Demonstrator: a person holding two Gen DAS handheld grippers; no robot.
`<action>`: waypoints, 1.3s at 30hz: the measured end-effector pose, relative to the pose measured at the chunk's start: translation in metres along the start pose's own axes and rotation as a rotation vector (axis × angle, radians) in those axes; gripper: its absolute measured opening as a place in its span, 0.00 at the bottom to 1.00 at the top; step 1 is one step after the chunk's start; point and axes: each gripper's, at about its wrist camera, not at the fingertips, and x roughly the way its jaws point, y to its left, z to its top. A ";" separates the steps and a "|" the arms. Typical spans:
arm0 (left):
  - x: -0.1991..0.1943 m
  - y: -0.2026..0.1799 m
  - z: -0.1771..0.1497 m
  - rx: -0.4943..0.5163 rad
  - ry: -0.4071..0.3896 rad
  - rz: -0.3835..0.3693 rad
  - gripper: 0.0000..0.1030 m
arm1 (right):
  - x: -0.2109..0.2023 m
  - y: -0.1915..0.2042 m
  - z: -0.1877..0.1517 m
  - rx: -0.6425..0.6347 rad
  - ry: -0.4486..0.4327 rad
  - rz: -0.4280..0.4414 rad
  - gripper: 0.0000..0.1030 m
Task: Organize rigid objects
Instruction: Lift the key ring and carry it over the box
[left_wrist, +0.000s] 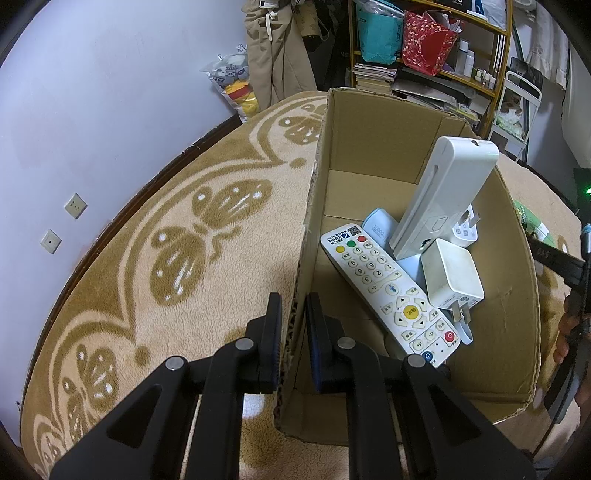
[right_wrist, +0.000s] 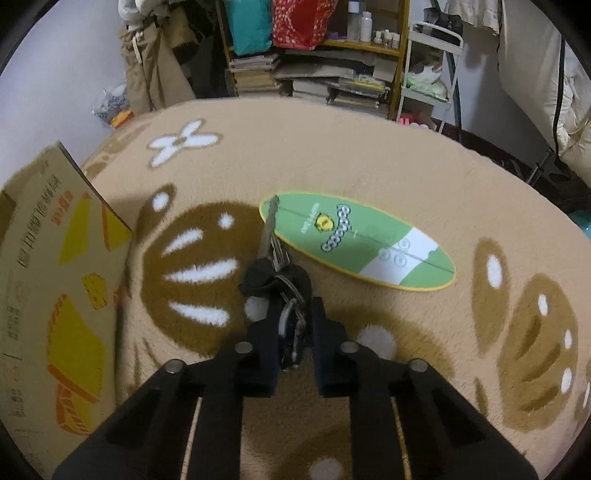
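Home bedroom: fleece blanket (right_wrist: 332, 155) on bed, cluttered bookshelf (left_wrist: 436, 62), hanging trousers (left_wrist: 277, 48), wall sockets (left_wrist: 75, 205).

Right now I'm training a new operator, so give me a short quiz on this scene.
1. True or false: the left gripper is shut on the cardboard box wall.
2. What is between the right gripper fingers: A keys, B remote, C charger?
3. Fill in: the green oval card lies on the ____.

Key: 1 true; 2 A, the bunch of keys; 3 blanket.
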 end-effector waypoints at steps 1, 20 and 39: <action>0.000 0.000 0.000 0.000 0.000 0.000 0.13 | -0.003 0.000 0.001 0.005 -0.010 0.007 0.14; 0.000 -0.001 0.000 0.001 0.000 0.002 0.13 | -0.084 0.041 0.026 -0.090 -0.194 0.213 0.11; 0.001 0.000 0.000 0.000 0.000 0.000 0.13 | -0.187 0.100 0.024 -0.255 -0.304 0.514 0.11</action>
